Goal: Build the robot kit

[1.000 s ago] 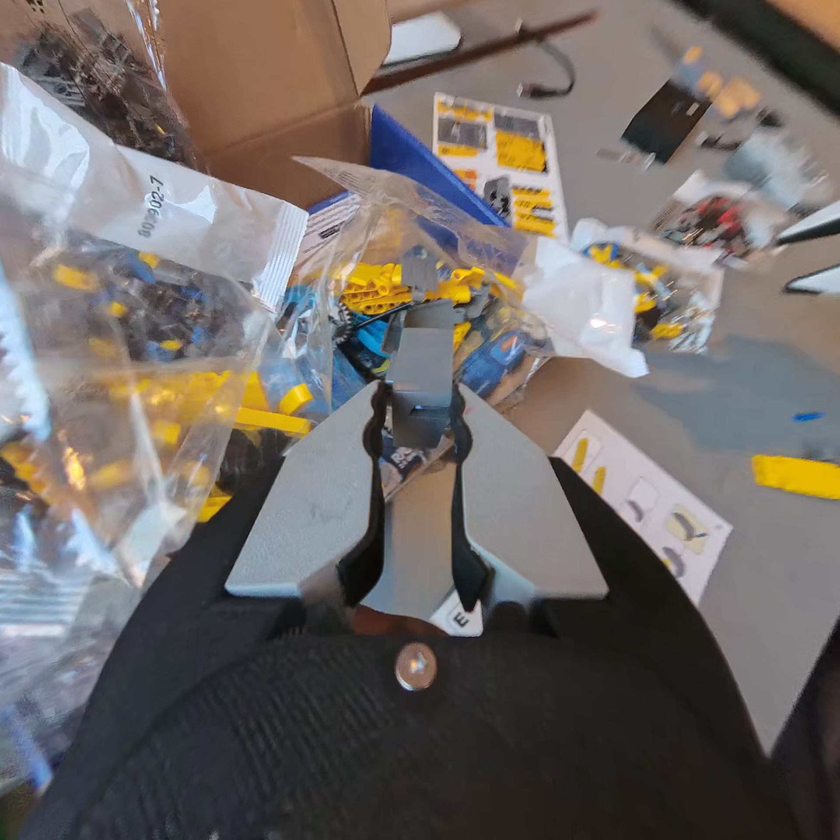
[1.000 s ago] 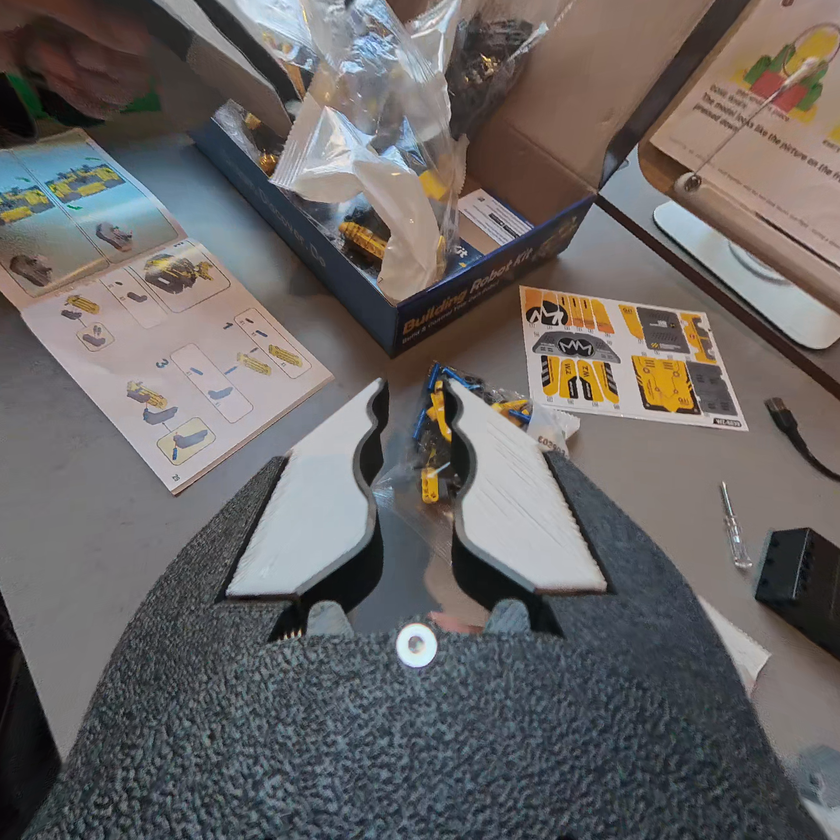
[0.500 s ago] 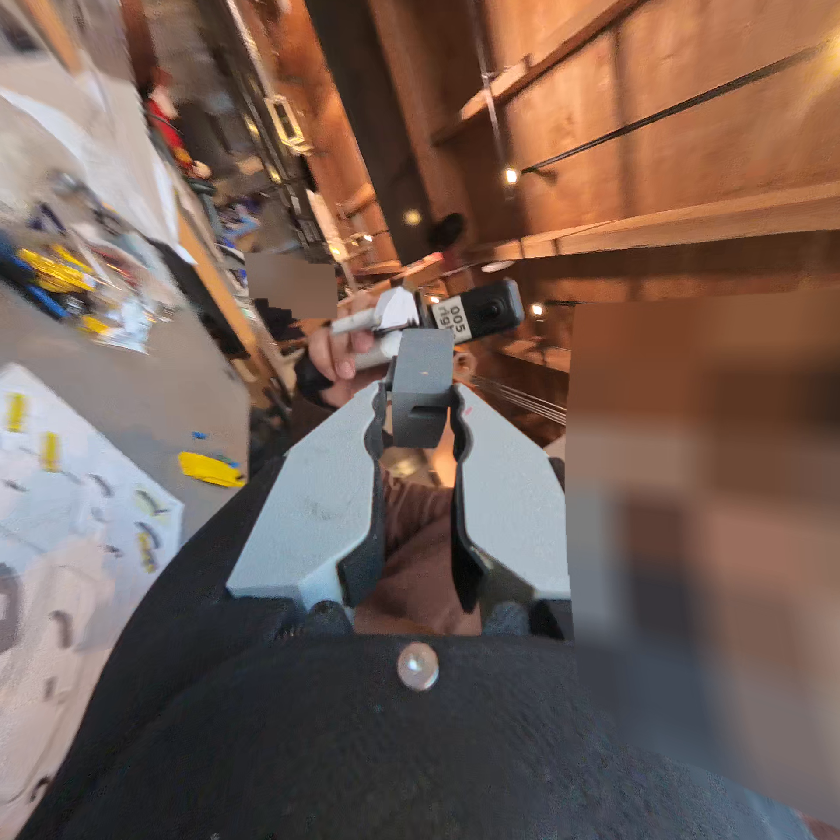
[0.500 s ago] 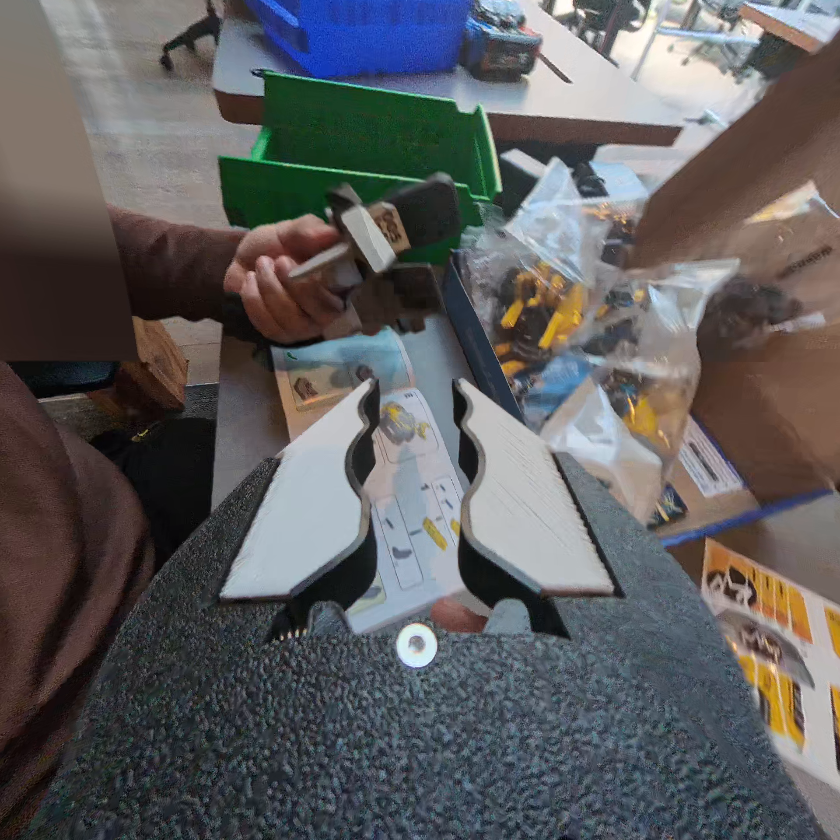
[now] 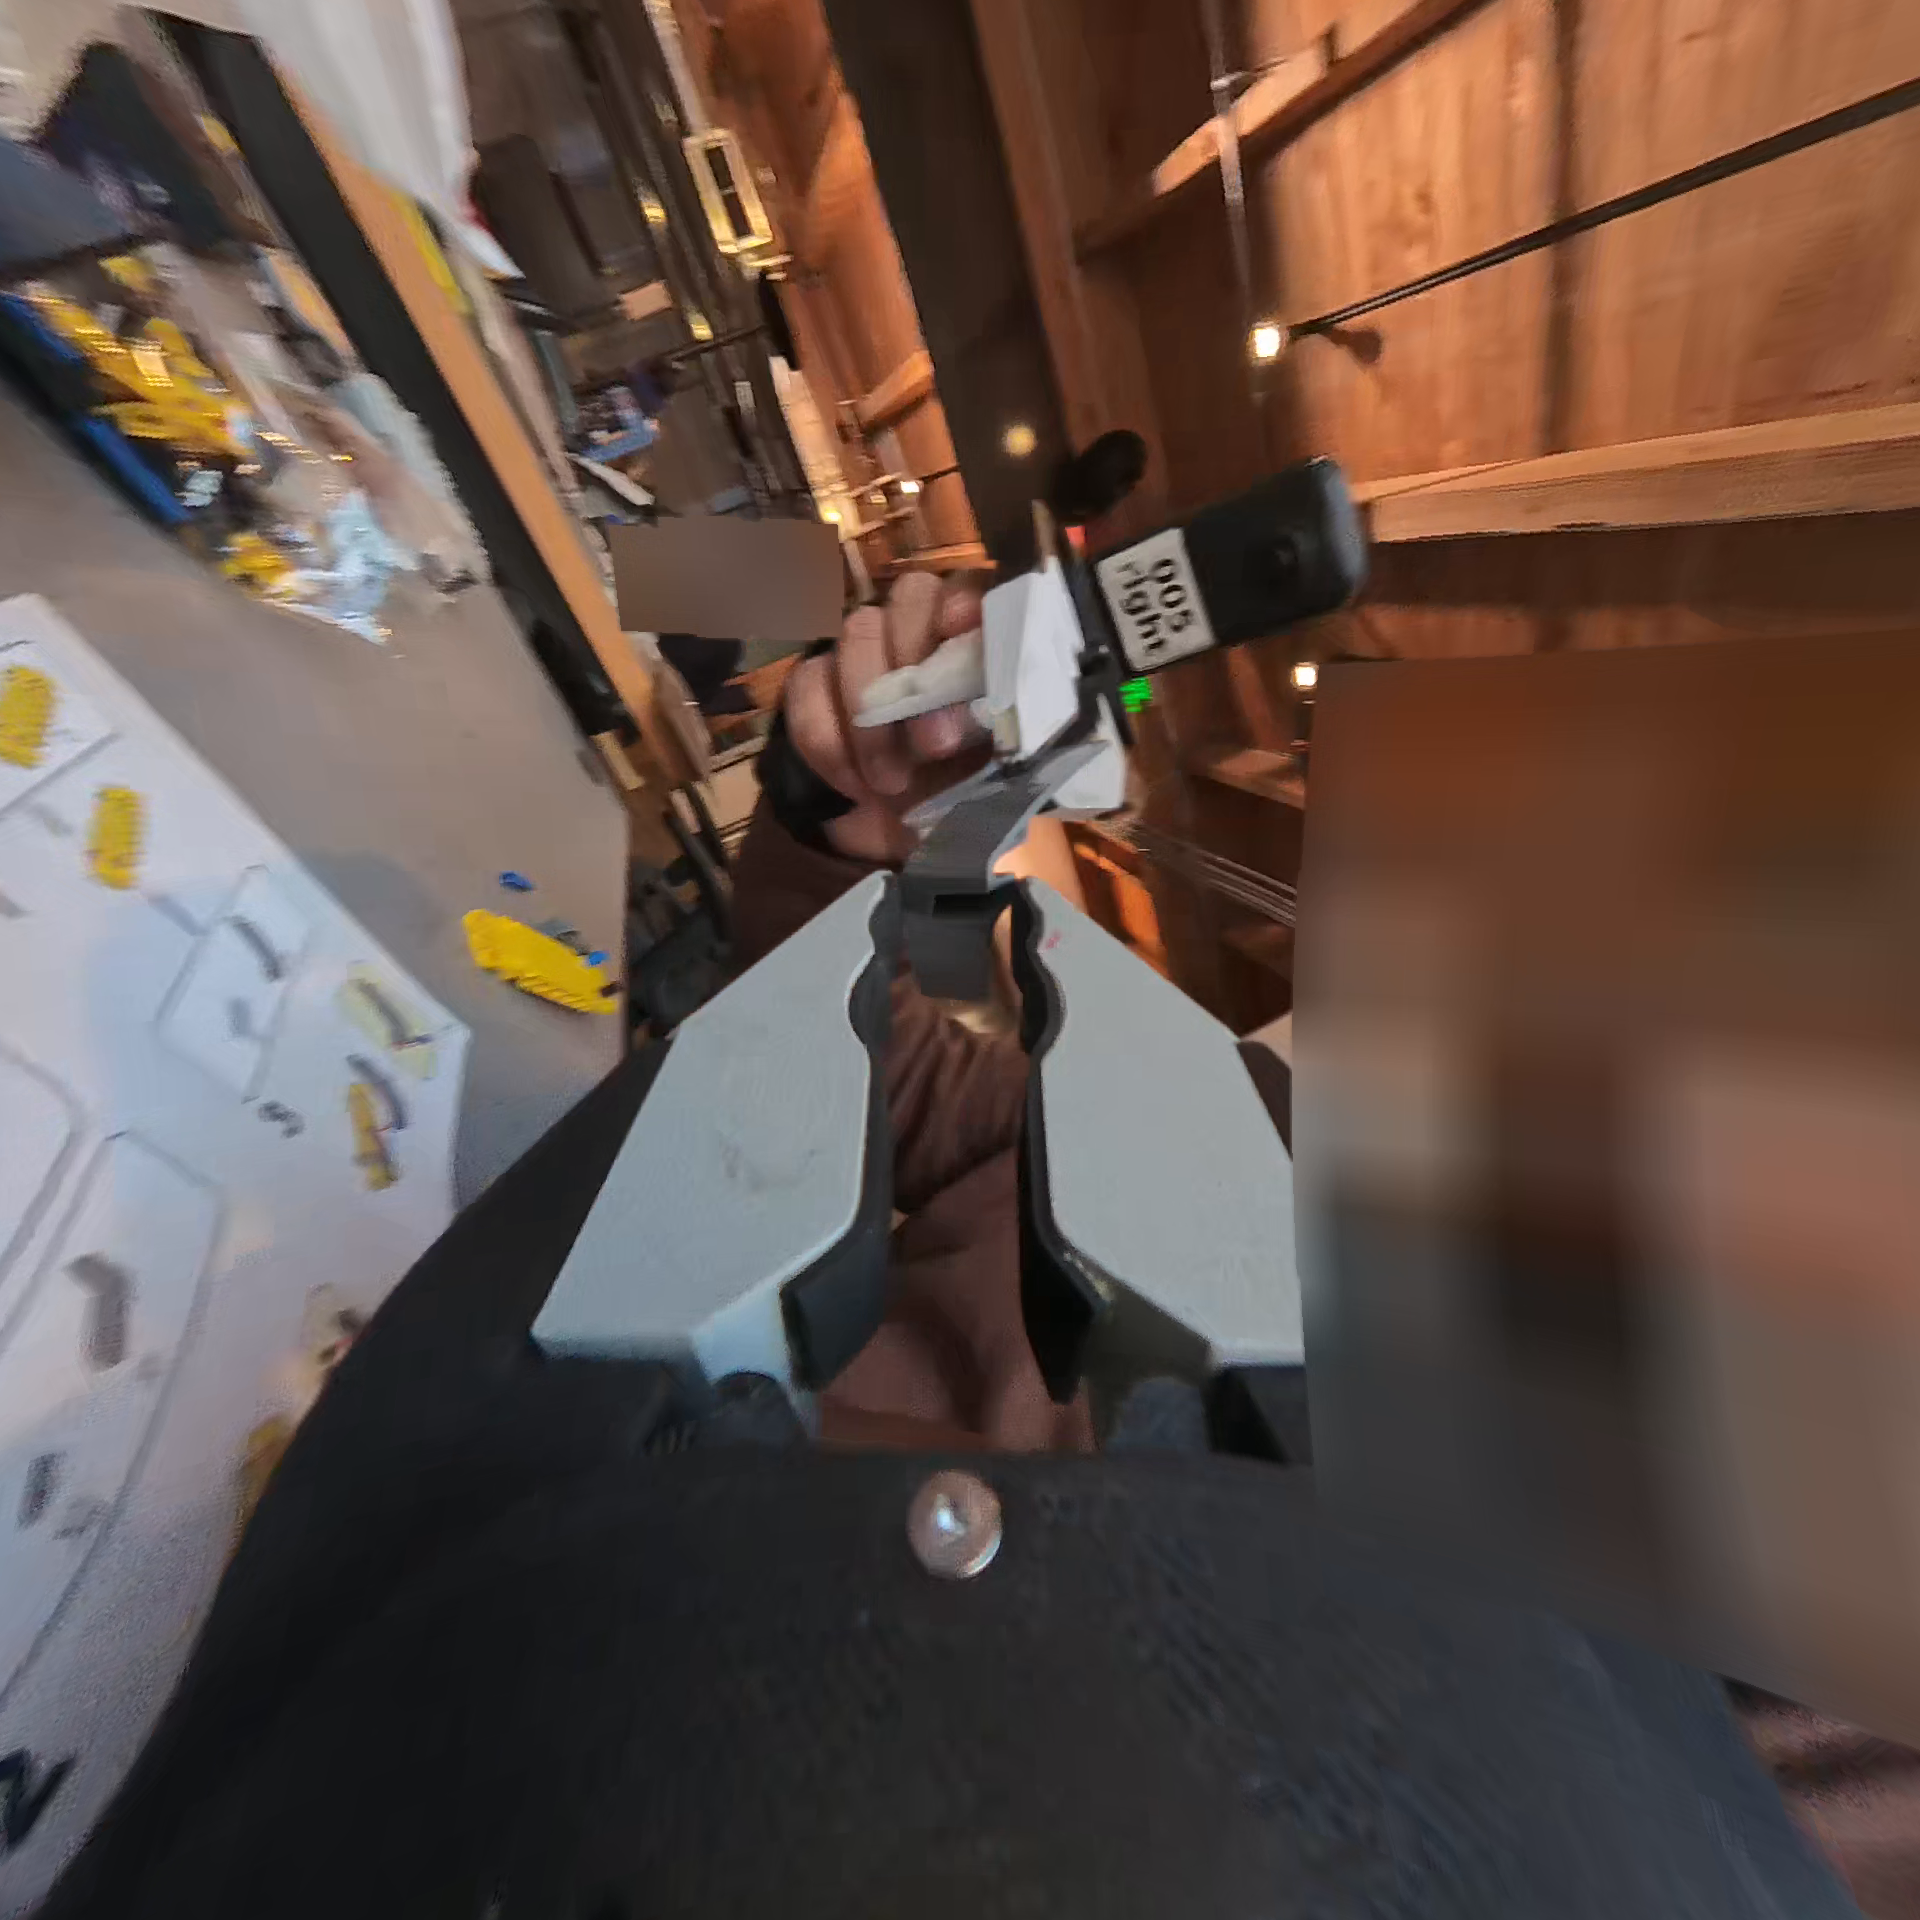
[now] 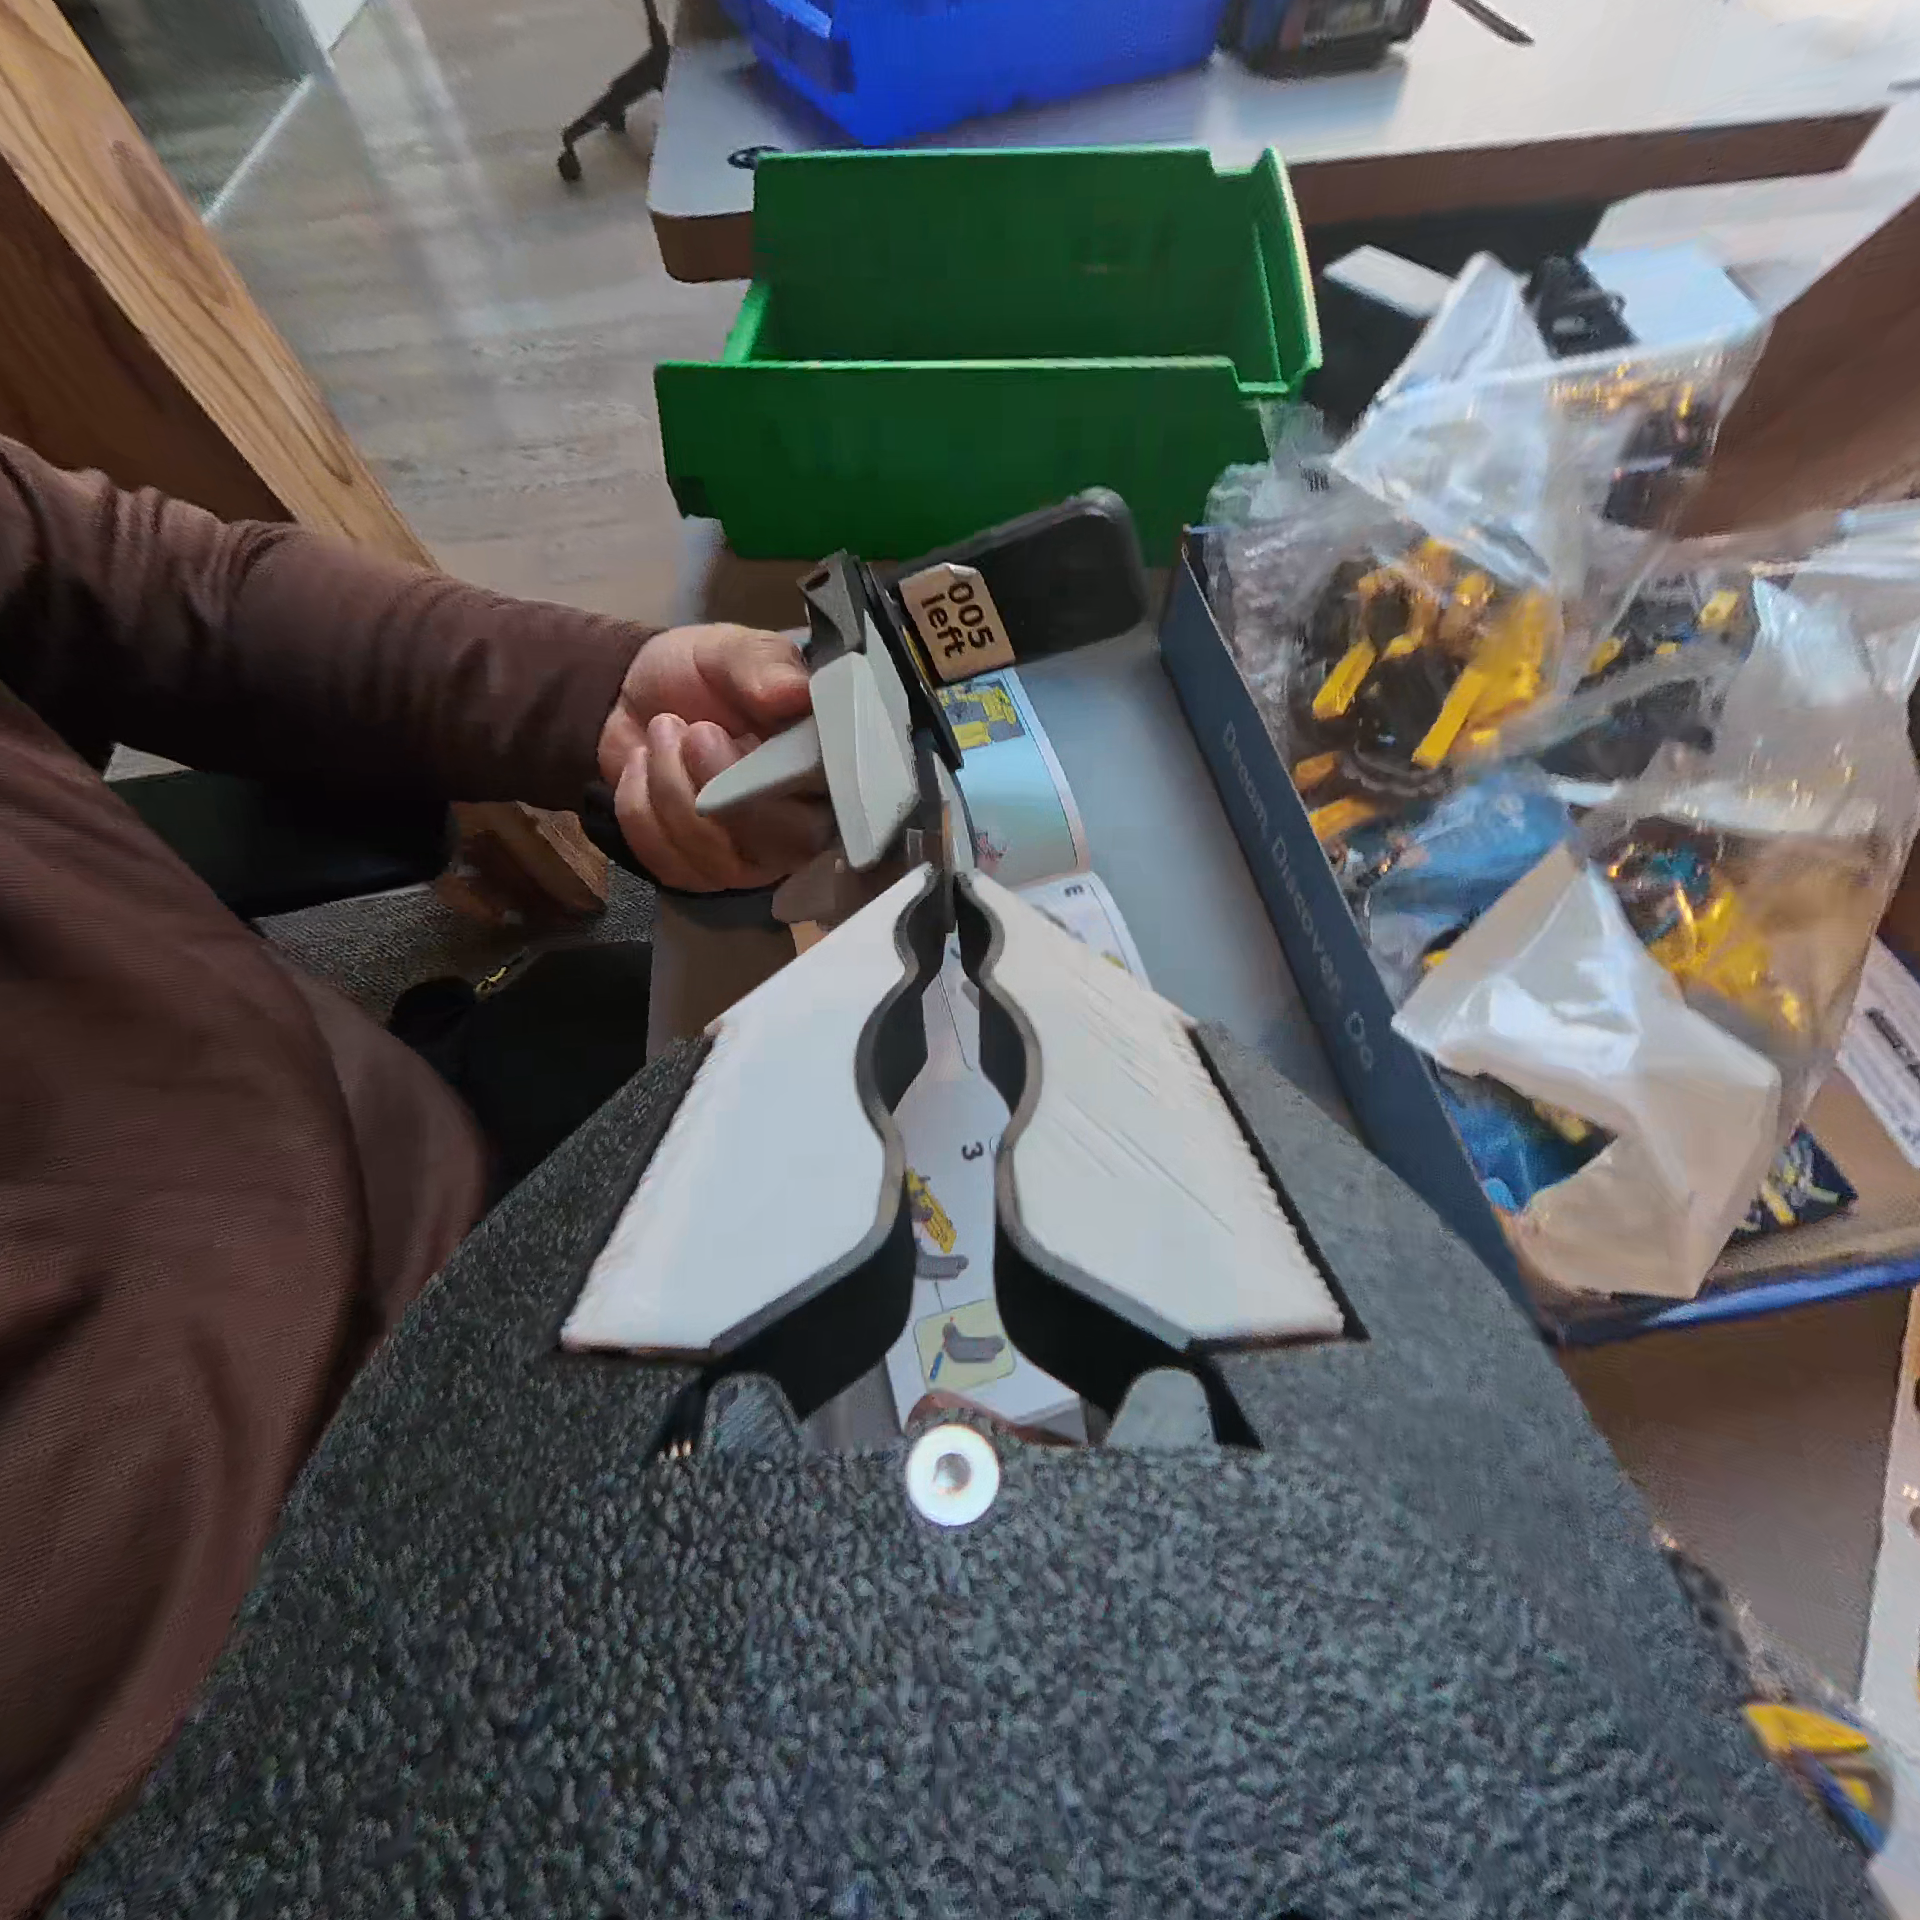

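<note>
Here, a dark grey angular plastic building piece (image 5: 951, 935) sits pinched between the tips of your left gripper (image 5: 948, 914), raised in the air above your lap. Your right gripper (image 6: 945, 899) meets it head-on: its two white fingers (image 6: 800, 1122) are pressed nearly together on a thin edge at the near end of that piece, seen edge-on, so you cannot tell how firm the hold is. Your hands (image 6: 707, 769) grip the triggers close behind. Open air surrounds the joined tips. Below lies an open paper instruction booklet (image 6: 956, 1226) on the grey table (image 5: 343, 748), just beside the wall of a blue cardboard box (image 6: 1309, 935) stuffed with clear plastic bags of yellow and black parts (image 6: 1538, 727). A green plastic bin (image 6: 987, 343) stands beyond the table edge.
</note>
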`<state>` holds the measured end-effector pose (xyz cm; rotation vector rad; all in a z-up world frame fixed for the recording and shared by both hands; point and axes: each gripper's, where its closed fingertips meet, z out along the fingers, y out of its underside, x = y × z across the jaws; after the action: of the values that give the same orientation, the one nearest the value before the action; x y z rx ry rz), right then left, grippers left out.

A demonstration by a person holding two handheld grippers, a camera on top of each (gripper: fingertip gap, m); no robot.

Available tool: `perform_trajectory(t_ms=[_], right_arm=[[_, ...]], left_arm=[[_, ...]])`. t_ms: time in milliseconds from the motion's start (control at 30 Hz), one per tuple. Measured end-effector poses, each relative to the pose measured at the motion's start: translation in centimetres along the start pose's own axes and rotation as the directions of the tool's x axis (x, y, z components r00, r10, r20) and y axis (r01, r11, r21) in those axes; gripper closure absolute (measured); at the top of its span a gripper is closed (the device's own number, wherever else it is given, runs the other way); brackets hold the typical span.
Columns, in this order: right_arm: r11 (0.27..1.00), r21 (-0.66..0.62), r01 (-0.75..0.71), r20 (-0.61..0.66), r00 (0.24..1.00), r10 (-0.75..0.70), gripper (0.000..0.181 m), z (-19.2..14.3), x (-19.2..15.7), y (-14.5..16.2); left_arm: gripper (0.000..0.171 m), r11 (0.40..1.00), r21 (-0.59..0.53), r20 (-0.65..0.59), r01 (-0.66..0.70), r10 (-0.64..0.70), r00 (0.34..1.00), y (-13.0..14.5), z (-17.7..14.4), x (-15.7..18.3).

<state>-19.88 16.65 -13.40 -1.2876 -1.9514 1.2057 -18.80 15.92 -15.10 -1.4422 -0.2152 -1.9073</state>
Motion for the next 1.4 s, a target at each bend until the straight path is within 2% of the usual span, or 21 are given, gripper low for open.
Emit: perform_trajectory(t_ms=[33,100,167,200,267,300,333,367,500,567,633,833,900,1067,1200,1267,1400], right_arm=[[0.999,-0.018,-0.028,-0.019,0.999,0.028,0.179,0.0,0.4,0.9],[0.996,-0.044,-0.072,-0.073,0.995,0.069,0.179,-0.4,1.2,2.3],[0.992,-0.059,-0.113,-0.126,0.987,0.105,0.179,-1.4,2.1,3.5],[0.989,-0.061,-0.134,-0.151,0.981,0.124,0.179,-2.1,2.5,4.1],[0.980,-0.061,-0.187,-0.188,0.967,0.173,0.179,-3.4,3.2,5.4],[0.974,-0.061,-0.220,-0.196,0.959,0.204,0.179,-3.8,3.5,6.1],[0.966,-0.055,-0.252,-0.199,0.951,0.236,0.179,-4.2,3.7,6.7],[0.959,-0.044,-0.281,-0.202,0.942,0.267,0.179,-4.5,3.9,7.3],[0.930,-0.007,-0.368,-0.201,0.911,0.359,0.179,-5.2,4.9,9.1],[0.915,-0.034,-0.401,-0.191,0.902,0.388,0.179,-5.2,5.3,10.3],[0.906,-0.040,-0.421,-0.187,0.894,0.407,0.179,-5.2,5.7,11.2],[0.883,-0.045,-0.468,-0.149,0.877,0.457,0.180,-4.9,6.2,12.8],[0.873,-0.038,-0.486,-0.118,0.870,0.479,0.179,-4.7,6.1,12.8],[0.871,-0.012,-0.491,-0.081,0.869,0.489,0.180,-4.4,6.1,12.1],[0.877,-0.005,-0.481,-0.060,0.875,0.480,0.180,-3.0,5.7,10.8],[0.893,-0.015,-0.449,-0.069,0.892,0.447,0.180,-2.4,5.5,10.1],[0.930,-0.007,-0.367,-0.089,0.927,0.365,0.179,-1.9,4.7,8.2]], left_arm=[[0.156,1.000,-0.003,0.071,-0.023,0.024,0.997,0.0,-0.1,-1.1],[0.155,0.992,-0.002,0.216,-0.129,0.126,0.968,-0.3,-1.0,-2.5],[0.149,0.966,-0.038,0.342,-0.257,0.254,0.905,-0.7,-2.7,-2.7],[0.144,0.938,-0.083,0.425,-0.336,0.338,0.840,-0.9,-3.7,-3.0],[0.140,0.846,-0.212,0.593,-0.490,0.510,0.623,-1.4,-6.3,-4.1],[0.136,0.797,-0.289,0.636,-0.530,0.574,0.516,-1.2,-7.2,-4.6],[0.130,0.758,-0.360,0.646,-0.543,0.623,0.441,-0.7,-7.7,-5.0],[0.127,0.729,-0.413,0.640,-0.546,0.659,0.396,-0.1,-7.9,-5.3],[0.125,0.640,-0.535,0.604,-0.552,0.746,0.280,1.4,-7.7,-6.6],[0.125,0.623,-0.559,0.591,-0.548,0.762,0.265,1.6,-7.6,-6.7],[0.126,0.634,-0.558,0.594,-0.535,0.755,0.276,1.6,-7.6,-6.9],[0.130,0.748,-0.457,0.639,-0.482,0.653,0.406,0.9,-8.2,-7.2],[0.130,0.768,-0.435,0.646,-0.471,0.630,0.431,0.7,-8.2,-7.2],[0.131,0.752,-0.466,0.646,-0.467,0.649,0.402,0.9,-8.2,-7.5],[0.132,0.745,-0.541,0.661,-0.390,0.664,0.351,1.7,-8.4,-9.0],[0.139,0.732,-0.574,0.661,-0.367,0.679,0.319,2.2,-8.2,-9.5],[0.138,0.707,-0.594,0.609,-0.383,0.706,0.361,4.0,-6.6,-9.1]])
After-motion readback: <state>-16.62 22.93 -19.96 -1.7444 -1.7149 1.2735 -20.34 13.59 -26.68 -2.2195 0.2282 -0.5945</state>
